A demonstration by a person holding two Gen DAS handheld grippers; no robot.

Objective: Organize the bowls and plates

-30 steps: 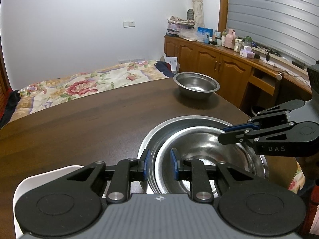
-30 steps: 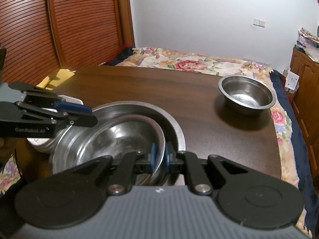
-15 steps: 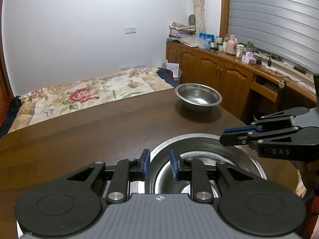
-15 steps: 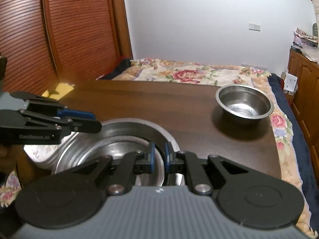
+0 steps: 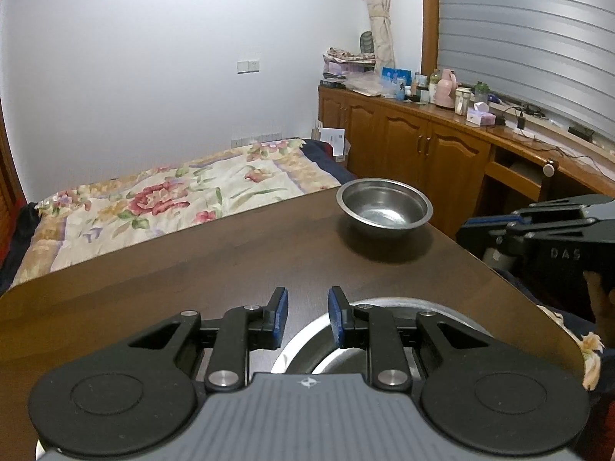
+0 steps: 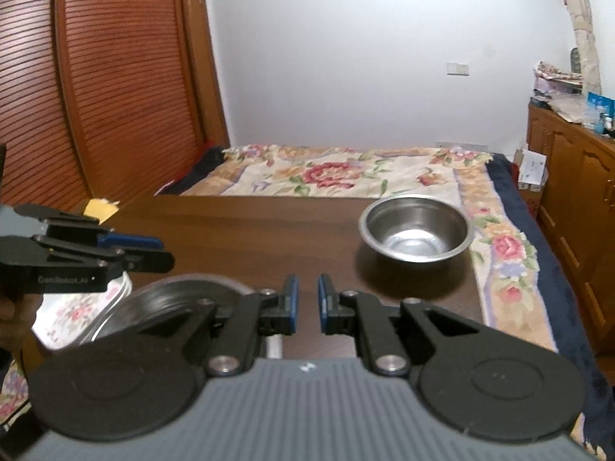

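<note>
A small steel bowl [image 5: 384, 207] stands alone at the far right of the bench [image 5: 173, 269], well apart from the nested stack of larger bowls [image 6: 173, 292] at the near edge. A flowered plate [image 6: 77, 307] is seen just left of that stack. The left tongs [image 5: 307, 315] are held slightly parted and empty above the stack's far rim. The right tongs [image 6: 305, 303] are closed to their narrowest, with nothing gripped.

The lone bowl is probably to be fetched and nested next. The tongs should be opened before the rim is reached. The near rim is best pinched with one pad inside and one outside. Thin steel is likely slippery, so a firm grip is needed. The bowl should be lifted clear and lowered centred into the stack.
</note>
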